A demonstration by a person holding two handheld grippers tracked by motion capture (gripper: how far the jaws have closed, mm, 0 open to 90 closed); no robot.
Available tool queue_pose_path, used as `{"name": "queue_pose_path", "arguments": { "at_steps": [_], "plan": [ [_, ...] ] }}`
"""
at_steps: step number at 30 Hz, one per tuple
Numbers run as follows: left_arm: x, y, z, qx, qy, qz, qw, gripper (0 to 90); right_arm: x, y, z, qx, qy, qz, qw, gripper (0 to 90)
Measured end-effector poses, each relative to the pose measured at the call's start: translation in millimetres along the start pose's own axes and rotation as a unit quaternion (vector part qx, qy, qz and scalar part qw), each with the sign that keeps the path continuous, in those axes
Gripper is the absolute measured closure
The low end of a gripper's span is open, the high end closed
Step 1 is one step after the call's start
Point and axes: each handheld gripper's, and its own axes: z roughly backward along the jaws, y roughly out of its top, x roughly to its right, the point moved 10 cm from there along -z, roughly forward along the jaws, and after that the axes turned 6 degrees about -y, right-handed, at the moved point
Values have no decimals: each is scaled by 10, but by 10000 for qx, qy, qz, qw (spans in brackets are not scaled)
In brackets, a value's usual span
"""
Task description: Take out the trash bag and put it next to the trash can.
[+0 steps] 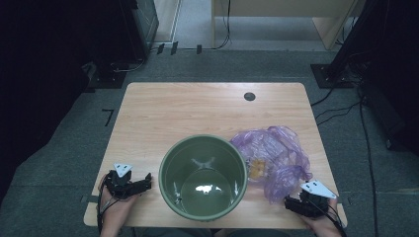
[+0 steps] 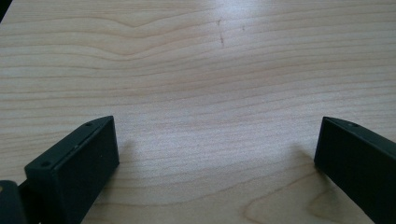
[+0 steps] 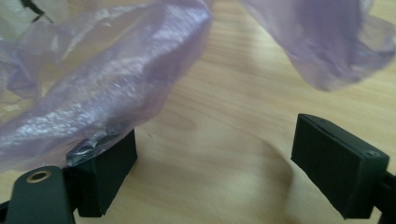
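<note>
1. Both tongs are wide open and hold nothing. The left tongs (image 1: 134, 185) rest near the front left corner of the table (image 1: 207, 106), with bare wood between the jaws.
2. The right tongs (image 1: 296, 205) sit near the front right corner. In the right gripper view, the purple bag (image 3: 107, 88) lies over the tip of one jaw, but the jaws are not pinching it.
3. That bag (image 1: 274, 158) is a thin crumpled heap on the right side of the table, close to the front edge. It touches the rim of the green bucket (image 1: 203, 177). Something small and yellow-brown (image 1: 256, 170) shows through it, but I cannot tell what it is.
4. The bucket stands upright at the middle of the front edge, between the two tongs. It looks empty inside.
5. The job now looks like picking up the bag, most likely to put it in or over the bucket.
6. To do it well, slide the right tongs a little further in so a thick fold sits between both jaws.
7. Close slowly. Thin plastic slips out if you only catch the very edge.
8. Lift gently. A fast pull could tip the bucket or spill what is inside the bag.
9. Bring the left tongs to the bucket rim to keep it steady.
</note>
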Motion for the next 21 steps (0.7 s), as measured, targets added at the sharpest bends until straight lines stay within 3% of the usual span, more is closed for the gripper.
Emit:
{"name": "queue_pose_path", "arguments": {
  "at_steps": [4, 6, 12, 14, 17, 21],
  "plan": [
    [0, 0, 0, -1, 0, -1, 10000, 0, 120, -46, 41, 4, -153, -47, 9999, 153],
    [0, 0, 0, 0, 0, -1, 10000, 0, 173, -33, 54, 122, -319, 44, 9994, 251],
    [0, 0, 0, 0, 2, -2, 10000, 0, 202, 163, 1, 474, -842, 230, 9951, 278],
    [0, 0, 0, -1, 2, -2, 10000, 0, 177, 260, -30, 615, -952, 248, 9932, 359],
    [0, 0, 0, -1, 1, -2, 10000, 0, 74, 390, -91, 814, -877, 307, 9923, 572],
    [0, 0, 0, 0, 2, -1, 10000, 0, -126, 571, -227, 911, -613, 347, 9933, 686]
  ]
}}
